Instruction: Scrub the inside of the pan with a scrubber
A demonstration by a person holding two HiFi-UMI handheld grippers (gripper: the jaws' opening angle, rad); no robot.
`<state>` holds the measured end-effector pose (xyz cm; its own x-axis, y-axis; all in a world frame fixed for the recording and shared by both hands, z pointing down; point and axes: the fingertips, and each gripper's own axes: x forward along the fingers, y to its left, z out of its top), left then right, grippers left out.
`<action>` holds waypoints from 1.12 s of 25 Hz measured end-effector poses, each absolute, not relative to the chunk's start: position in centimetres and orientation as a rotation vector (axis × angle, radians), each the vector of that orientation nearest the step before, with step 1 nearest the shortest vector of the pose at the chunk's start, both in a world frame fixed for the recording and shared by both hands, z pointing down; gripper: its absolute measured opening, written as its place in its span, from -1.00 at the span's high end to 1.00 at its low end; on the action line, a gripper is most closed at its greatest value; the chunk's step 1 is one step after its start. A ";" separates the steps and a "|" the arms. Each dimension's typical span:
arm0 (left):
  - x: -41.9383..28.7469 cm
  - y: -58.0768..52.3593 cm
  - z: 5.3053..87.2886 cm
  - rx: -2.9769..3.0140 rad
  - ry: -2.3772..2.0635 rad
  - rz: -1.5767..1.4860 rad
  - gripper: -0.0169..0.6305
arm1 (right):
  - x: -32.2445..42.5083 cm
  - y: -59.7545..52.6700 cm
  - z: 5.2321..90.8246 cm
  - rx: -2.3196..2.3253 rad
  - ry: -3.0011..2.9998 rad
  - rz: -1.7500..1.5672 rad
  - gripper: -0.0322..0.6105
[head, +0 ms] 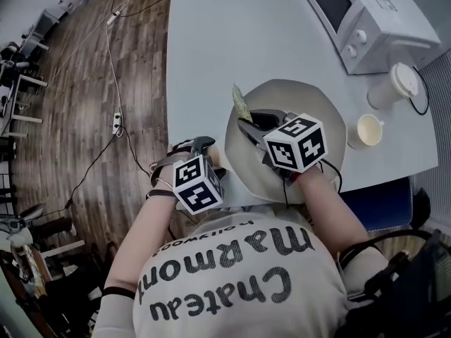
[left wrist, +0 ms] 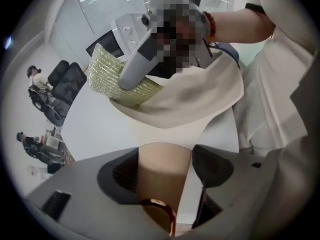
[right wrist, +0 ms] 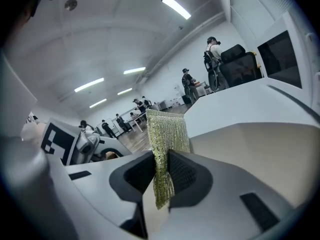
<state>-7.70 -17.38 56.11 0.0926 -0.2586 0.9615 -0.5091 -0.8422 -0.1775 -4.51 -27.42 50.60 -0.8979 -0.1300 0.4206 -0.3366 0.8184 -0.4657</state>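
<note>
pan: cream pan (head: 313, 103) on the white table (head: 232, 34), at the near edge right in front of the person
handle: tan handle (left wrist: 162, 171) comes off the pan's near-left side toward the person; long axis runs straight up between the left jaws toward the bowl, copper ring at the near end
left gripper: left gripper (head: 203, 148) points steeply down over the handle. Jaws are spread wide with the handle between them. One pad looks to be against it and a strip of table shows at the other, so no clamp yet
right gripper: right gripper (right wrist: 161, 169) has its pads pinched on the scrubber
scrubber: yellow-green mesh scrubber (right wrist: 167, 131), a flat strip held edge-on; long axis sticks out past the fingertips, away from the person
key relation: scrubber sits at the pan's far-left rim, and the bowl floor lies to its right and below. Right hand is the nearer one to the inside, left hand the nearer one to the handle
contact: can't tell if the mesh touches the rim or wall, looks very close
step (judgement): setting up, scrubbing not started
next (judgement): left jaws need to close on the handle to steady the pan, and the right needs to tip the mesh down and inward onto the pan floor
risk (judgement): pan sits at the table edge and could slide if it is scrubbed unclamped
other: microwave (head: 366, 13) far right, well apart
</note>
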 end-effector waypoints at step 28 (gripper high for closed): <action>-6.3 -16.3 57.0 2.250 -0.615 1.941 0.12 | -6.8 -25.2 53.6 0.345 -2.510 1.424 0.70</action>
<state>-6.29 -16.31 57.05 0.1021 -0.2314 0.9675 -0.3677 -0.9124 -0.1795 -6.78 -25.20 53.65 -0.9447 -0.0883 0.3157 -0.3163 0.4985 -0.8071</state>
